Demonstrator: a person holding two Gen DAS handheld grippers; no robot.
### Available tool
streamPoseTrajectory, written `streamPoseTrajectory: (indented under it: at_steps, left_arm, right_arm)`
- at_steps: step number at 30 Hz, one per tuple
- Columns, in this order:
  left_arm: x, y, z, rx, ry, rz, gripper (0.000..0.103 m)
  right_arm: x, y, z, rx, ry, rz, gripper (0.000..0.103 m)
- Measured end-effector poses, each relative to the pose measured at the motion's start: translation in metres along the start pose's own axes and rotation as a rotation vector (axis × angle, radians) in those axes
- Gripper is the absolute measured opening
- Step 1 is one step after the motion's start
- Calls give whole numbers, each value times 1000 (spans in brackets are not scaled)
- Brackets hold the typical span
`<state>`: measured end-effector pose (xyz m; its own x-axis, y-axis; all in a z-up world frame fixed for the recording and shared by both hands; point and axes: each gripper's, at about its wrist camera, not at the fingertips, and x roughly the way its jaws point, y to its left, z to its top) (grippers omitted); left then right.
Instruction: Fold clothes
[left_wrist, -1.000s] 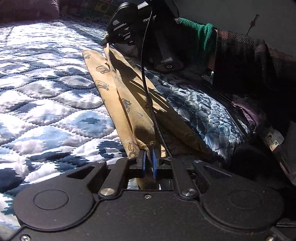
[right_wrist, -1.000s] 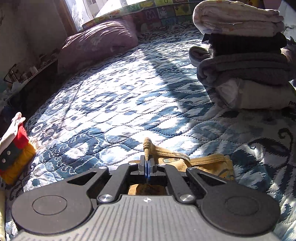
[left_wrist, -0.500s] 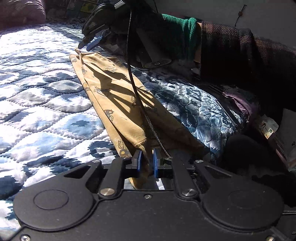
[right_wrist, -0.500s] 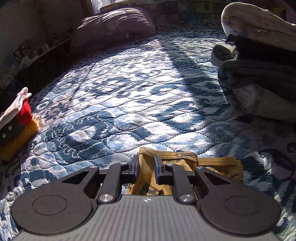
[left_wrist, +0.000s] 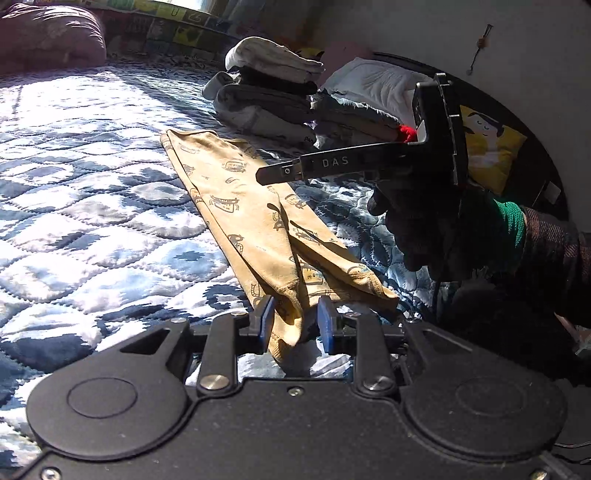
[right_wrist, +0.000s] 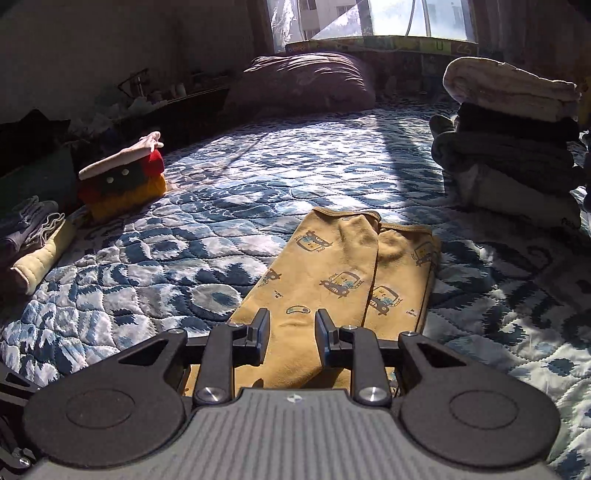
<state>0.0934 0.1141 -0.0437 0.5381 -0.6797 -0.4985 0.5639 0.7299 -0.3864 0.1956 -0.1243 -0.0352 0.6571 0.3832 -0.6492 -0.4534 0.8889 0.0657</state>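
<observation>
Left tool: the left tool (left_wrist: 293, 319) sits low centre of its own view, jaws parted and gripping nothing, with a cuff of the yellow trousers (left_wrist: 258, 218) lying loose between the blue pads (left_wrist: 266, 321).
Right tool: the right tool (right_wrist: 291, 332) is released too, its fingers either side of the cloth without pinching; in the left view it floats above the garment at centre right, in a gloved hand (left_wrist: 436, 229).
Task's thing: the trousers lie flat on the quilted bed (right_wrist: 240, 192), legs together, a long strip from lower centre towards the middle of frame.
Why so: both ends let go, so I'd say it is laid out straight, ready for a fold across.
Finished pile: a folded stack (right_wrist: 513, 136) stands at the right edge, near the trousers but apart.
Containers: none in sight; folded things simply sit on the bed.
</observation>
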Motion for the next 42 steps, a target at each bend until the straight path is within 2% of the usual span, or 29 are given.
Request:
streamPoseTrajectory:
  at_steps: [3,7,11,13,14,17,18,21,23,25,27,31,33,34,35,39,41,42]
  left_arm:
    - [-2,10,11,-66,-57,14,24]
    - [6,21,29,-145,-120,38,24]
    - [31,34,44,-211,-116,95,27]
    - [44,43,45,-267,-76,116,30]
    - [49,45,44,-282,-51,130,38]
    - [57,47,41,-303,-16,119,48]
    - [57,48,40,-318,-15,108,52]
    - [57,48,31,-391,-19,92,50]
    - [55,42,28,-394,-18,98,48]
    - [53,32,21,-405,-2,102,40]
    - [52,25,13,-441,17,90,31]
    - [49,16,-2,-527,22,78,28]
    - [49,18,-7,-569,2,95,16]
    - [48,20,-9,-588,-7,99,12]
    - [46,21,-12,-615,-19,93,8]
    - [35,17,-18,-719,-57,48,6]
    - [26,9,-22,-747,-65,19,6]
    - [24,5,-27,-757,-58,18,7]
  right_arm:
    - [-6,13,-14,-66,-33,-49,29]
    - [-26,6,-13,-5,-135,9,29]
    - [-34,-3,-16,32,-128,23,30]
    - [-42,-19,-27,153,-116,25,32]
    - [-47,-26,-33,214,-110,26,38]
    - [-56,-53,-67,446,-92,49,56]
    - [-58,-61,-84,527,-82,69,56]
    - [-66,-67,-111,668,-110,148,55]
    - [-68,-65,-118,737,-103,189,55]
    - [-70,-63,-130,831,-106,256,55]
    - [-71,-58,-138,859,-120,285,53]
    - [-69,-47,-140,847,-144,252,50]
    - [-64,-43,-140,844,-141,205,34]
    - [-62,-41,-140,841,-136,175,15]
    - [-61,-41,-141,836,-138,182,10]
    - [-86,-45,-133,827,-178,207,8]
    - [-97,-48,-134,829,-151,219,8]
    - [-97,-49,-140,821,-109,220,8]
